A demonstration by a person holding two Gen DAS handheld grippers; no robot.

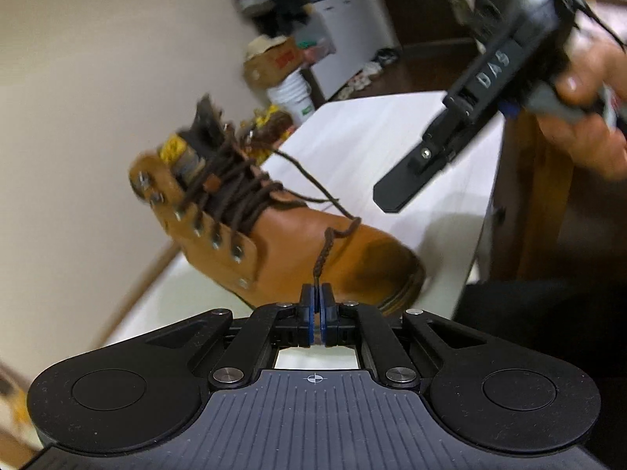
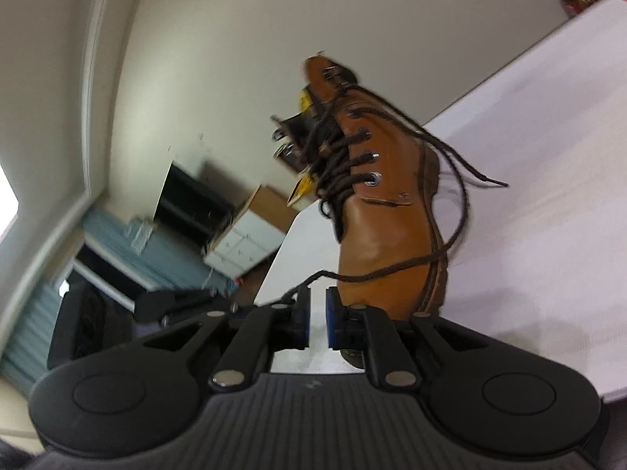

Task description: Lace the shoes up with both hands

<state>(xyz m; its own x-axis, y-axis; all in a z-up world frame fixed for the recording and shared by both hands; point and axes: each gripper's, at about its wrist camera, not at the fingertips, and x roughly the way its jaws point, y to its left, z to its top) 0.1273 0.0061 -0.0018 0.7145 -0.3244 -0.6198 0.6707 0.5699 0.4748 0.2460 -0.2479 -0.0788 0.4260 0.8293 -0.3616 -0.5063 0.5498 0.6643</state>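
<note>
Nearest you, the left gripper (image 1: 318,305) pinches the brown lace (image 1: 322,252) end tight. The tan boot (image 1: 282,235) stands on the white table (image 1: 392,137) just beyond. Your right gripper (image 2: 318,315) stands part open, empty, a lace strand passing beside its left finger. I judge you're mid-threading: next, feed the end toward an eyelet. The right gripper's body reads "DAS".

1. Boot (image 1: 313,243) is tan-orange leather, darker brown smudge on the toe.
2. Laces (image 1: 243,188) dark brown, braided look.
3. Table (image 1: 392,137) under the boot is plain white.
4. Gripper pads (image 2: 331,321) blue, on all-black fingers.
5. Wall (image 1: 98,78) behind the boot is cream.
</note>
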